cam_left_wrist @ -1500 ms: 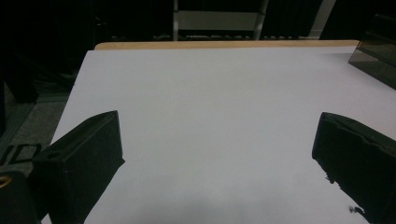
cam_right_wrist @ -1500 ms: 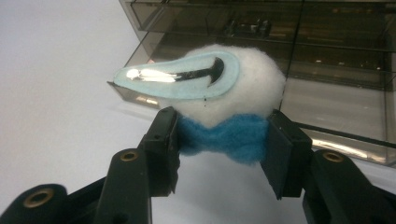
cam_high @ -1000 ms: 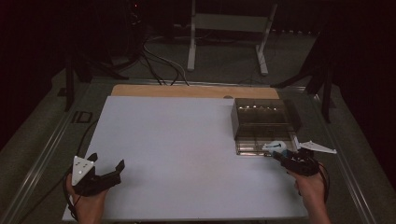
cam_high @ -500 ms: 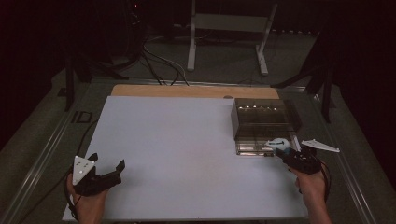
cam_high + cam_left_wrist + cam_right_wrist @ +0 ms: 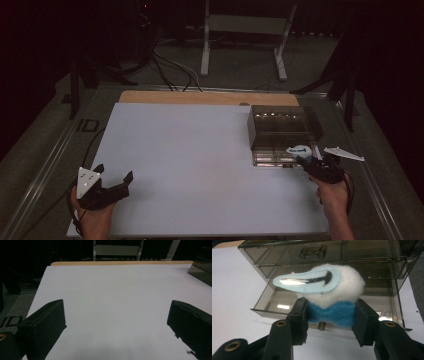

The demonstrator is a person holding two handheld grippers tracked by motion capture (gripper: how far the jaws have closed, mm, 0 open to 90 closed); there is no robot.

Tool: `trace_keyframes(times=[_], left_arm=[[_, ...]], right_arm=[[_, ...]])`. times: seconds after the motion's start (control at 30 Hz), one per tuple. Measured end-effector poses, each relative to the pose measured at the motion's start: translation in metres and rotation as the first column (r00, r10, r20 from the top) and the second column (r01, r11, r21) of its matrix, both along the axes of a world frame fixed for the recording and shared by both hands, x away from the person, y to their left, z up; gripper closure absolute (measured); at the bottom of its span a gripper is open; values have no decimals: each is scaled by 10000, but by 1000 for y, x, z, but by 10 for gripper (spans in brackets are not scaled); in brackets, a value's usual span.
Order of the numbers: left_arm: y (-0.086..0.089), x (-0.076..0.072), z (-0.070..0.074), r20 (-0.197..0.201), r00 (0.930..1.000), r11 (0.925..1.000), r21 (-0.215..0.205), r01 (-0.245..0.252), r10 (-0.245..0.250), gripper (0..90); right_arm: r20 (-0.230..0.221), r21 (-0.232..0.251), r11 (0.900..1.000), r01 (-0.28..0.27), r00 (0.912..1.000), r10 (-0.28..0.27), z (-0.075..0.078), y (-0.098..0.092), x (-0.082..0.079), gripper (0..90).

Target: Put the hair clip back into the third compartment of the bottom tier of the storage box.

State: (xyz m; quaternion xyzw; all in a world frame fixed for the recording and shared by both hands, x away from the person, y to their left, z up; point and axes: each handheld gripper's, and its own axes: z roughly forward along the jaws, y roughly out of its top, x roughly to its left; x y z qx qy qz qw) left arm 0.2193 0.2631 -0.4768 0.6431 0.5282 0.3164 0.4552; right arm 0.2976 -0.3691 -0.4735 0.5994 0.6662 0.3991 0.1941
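A small plush toy [image 5: 329,295], white fluff with a blue felt base and a pale blue ear-shaped patch, sits between the jaws of my right gripper [image 5: 330,316], which is shut on it. In the high view the toy [image 5: 299,150] hangs just in front of a smoky clear drawer box [image 5: 280,131] at the table's right side. The box's bottom drawer [image 5: 287,302] is pulled out and looks empty. My left gripper [image 5: 112,182] rests at the front left of the white board, open, with bare board between its jaws [image 5: 113,322].
A white board [image 5: 200,160] covers the table, with a wooden strip [image 5: 200,97] along its far edge. Cables and a metal stand [image 5: 240,30] lie on the dark floor beyond. A corner of the drawer box [image 5: 201,267] shows at the upper right of the left gripper view.
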Motion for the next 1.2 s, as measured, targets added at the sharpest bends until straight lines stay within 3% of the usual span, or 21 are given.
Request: trace_keyframes(times=[0.77,1.2], left_arm=[[0,0,0,1,10000,10000,3,20,-20,33],[0,0,0,9,10000,10000,-7,35,-35,33]], right_arm=[[3,-110,9975,692,9976,-692,-4,-7,7,515],[-93,-609,9941,899,9958,-906,-7,-7,11,516]])
